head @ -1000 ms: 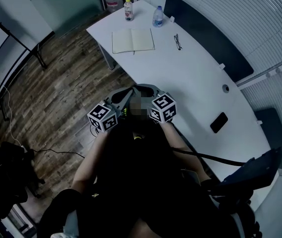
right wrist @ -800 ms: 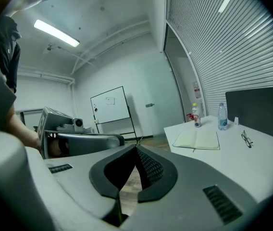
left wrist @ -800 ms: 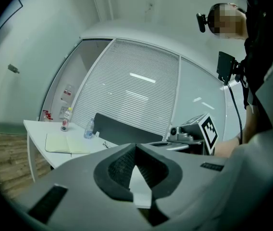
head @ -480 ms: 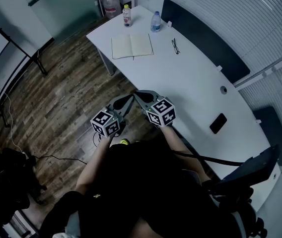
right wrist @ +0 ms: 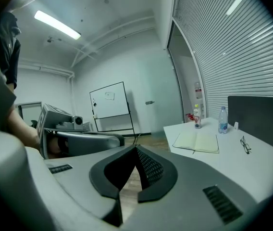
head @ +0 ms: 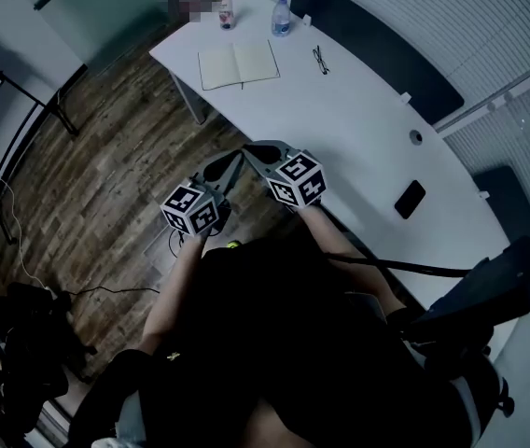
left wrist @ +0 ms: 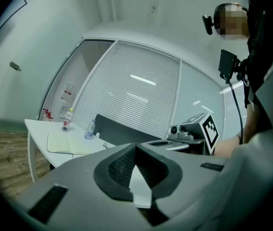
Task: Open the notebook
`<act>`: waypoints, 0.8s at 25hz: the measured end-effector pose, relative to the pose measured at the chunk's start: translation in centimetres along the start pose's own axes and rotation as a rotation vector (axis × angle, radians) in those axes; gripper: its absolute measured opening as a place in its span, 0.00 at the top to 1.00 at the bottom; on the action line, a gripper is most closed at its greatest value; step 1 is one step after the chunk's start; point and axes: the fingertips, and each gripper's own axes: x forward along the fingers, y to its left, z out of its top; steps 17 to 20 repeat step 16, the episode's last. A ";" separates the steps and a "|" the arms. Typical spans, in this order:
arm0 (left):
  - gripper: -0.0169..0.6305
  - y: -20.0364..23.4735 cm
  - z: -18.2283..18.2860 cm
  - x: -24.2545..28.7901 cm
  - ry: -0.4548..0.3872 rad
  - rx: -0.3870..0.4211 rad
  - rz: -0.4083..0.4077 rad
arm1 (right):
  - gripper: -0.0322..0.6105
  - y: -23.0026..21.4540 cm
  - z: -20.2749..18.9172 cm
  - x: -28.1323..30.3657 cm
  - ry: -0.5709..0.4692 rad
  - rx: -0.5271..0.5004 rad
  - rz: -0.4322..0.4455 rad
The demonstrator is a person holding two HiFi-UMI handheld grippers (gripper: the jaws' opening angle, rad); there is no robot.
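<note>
Notebook (head: 237,65) lies open near a bottle (head: 282,17); left gripper (left wrist: 135,147) and right gripper (right wrist: 136,148) fingers clenched, empty.

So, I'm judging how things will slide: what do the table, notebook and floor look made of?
Table: smooth white top, likely laminate, evenly matte. Notebook: pale paper pages lying open and flat; cover not visible. Floor: brown planks with visible grain, wood or wood-look vinyl.

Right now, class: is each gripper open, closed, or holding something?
Left gripper: closed, holding nothing.
Right gripper: closed, holding nothing.
</note>
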 end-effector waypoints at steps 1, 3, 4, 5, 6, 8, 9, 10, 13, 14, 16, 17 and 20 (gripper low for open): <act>0.97 0.2 0.2 -0.2 -0.006 -0.008 0.003 | 0.98 0.1 0.2 0.2 0.004 -0.002 0.001; 0.97 0.2 0.3 -0.4 -0.015 -0.019 0.004 | 0.98 0.4 0.3 0.3 0.009 -0.009 0.006; 0.97 0.1 0.3 -0.4 -0.014 -0.020 -0.001 | 0.98 0.4 0.3 0.2 0.010 -0.011 0.007; 0.97 0.0 0.3 -0.4 -0.012 -0.018 -0.006 | 0.97 0.4 0.3 0.1 0.011 -0.011 0.005; 0.97 -0.1 0.4 -0.3 -0.010 -0.015 -0.012 | 0.98 0.5 0.4 0.0 0.011 -0.012 0.002; 0.97 -0.3 0.5 -0.4 -0.008 -0.010 -0.021 | 0.98 0.6 0.5 -0.1 0.011 -0.014 -0.004; 0.97 -0.3 0.5 -0.5 -0.007 -0.009 -0.024 | 0.98 0.7 0.5 -0.1 0.013 -0.017 -0.006; 0.97 -0.4 0.6 -0.6 -0.006 -0.008 -0.026 | 0.98 0.8 0.5 -0.1 0.015 -0.020 -0.007; 0.97 -0.3 0.6 -0.8 -0.003 -0.003 -0.032 | 0.98 0.9 0.6 0.0 0.013 -0.023 -0.010; 0.97 -0.2 0.7 -0.9 -0.003 -0.001 -0.032 | 0.97 1.0 0.6 0.0 0.012 -0.023 -0.010; 0.97 -0.2 0.6 -1.1 -0.005 -0.001 -0.029 | 0.97 1.1 0.6 0.2 0.013 -0.025 -0.010; 0.97 -0.2 0.6 -1.1 -0.005 -0.001 -0.029 | 0.97 1.1 0.6 0.2 0.013 -0.025 -0.010; 0.97 -0.2 0.6 -1.1 -0.005 -0.001 -0.029 | 0.97 1.1 0.6 0.2 0.013 -0.025 -0.010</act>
